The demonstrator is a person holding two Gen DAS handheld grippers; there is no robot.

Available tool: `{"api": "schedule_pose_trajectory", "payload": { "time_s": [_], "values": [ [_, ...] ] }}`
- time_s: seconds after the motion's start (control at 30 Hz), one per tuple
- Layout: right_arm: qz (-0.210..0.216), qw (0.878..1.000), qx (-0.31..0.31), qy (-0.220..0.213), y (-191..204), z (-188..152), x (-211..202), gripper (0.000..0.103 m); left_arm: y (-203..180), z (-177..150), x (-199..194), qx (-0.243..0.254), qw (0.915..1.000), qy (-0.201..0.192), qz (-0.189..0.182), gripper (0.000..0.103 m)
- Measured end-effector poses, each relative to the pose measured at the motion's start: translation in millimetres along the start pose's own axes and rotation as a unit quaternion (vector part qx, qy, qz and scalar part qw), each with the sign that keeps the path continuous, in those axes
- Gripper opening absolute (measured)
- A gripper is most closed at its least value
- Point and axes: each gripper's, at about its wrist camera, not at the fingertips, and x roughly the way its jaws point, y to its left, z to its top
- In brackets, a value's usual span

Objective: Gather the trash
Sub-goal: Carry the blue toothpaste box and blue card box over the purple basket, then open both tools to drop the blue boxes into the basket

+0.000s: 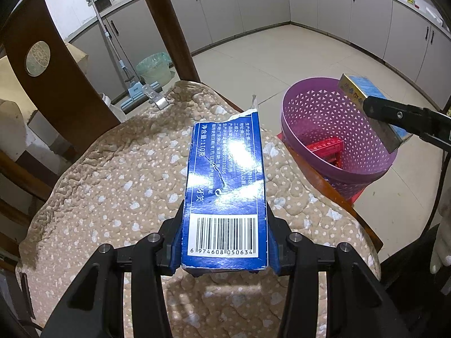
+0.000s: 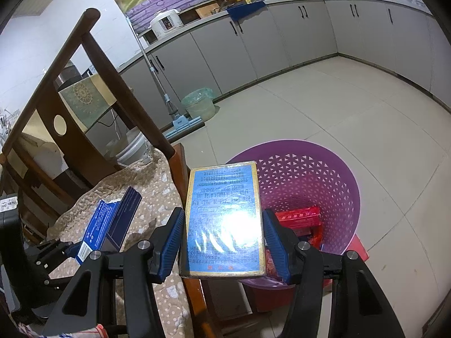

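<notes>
My left gripper (image 1: 224, 242) is shut on a dark blue carton (image 1: 225, 174) with a barcode and a torn far end, held above the quilted chair cushion (image 1: 112, 183). The right wrist view shows the same carton (image 2: 104, 225) and left gripper (image 2: 76, 250) at lower left. My right gripper (image 2: 222, 242) is shut on a light blue box with a gold border (image 2: 225, 219), held over the near rim of the purple perforated basket (image 2: 318, 174). A red packet (image 2: 298, 217) lies inside the basket. From the left wrist, the right gripper (image 1: 375, 109) holds that box (image 1: 363, 90) above the basket (image 1: 315, 107).
A dark wooden chair back (image 1: 56, 84) rises behind the cushion. The basket rests on a red stool (image 2: 360, 250) beside the chair. A green-lined bin (image 1: 155, 67) and a mop (image 1: 112, 50) stand by grey cabinets (image 1: 253, 5). Tiled floor (image 1: 282, 56) stretches beyond.
</notes>
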Motion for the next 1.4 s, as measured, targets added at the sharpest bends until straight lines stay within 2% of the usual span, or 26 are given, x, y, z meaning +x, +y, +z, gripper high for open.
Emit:
{"api": "schedule_pose_trajectory", "payload": {
  "time_s": [0.8, 1.17, 1.4],
  "values": [
    [-0.011, 0.999, 0.040, -0.006, -30.5, 6.3, 2.9, 0.061, -27.3, 21.4, 1.7, 0.021, 0.9995, -0.016, -0.017, 0.045],
    [-0.011, 0.996, 0.090, -0.021, -56.4, 12.2, -1.8, 0.061, -48.1, 58.7, 14.9, 0.031, 0.9983, -0.026, -0.043, 0.045],
    [-0.010, 0.994, 0.111, -0.021, -70.6, 14.8, 2.7, 0.061, -67.5, 79.4, 36.0, 0.030, 0.9971, -0.012, -0.069, 0.045]
  ]
}}
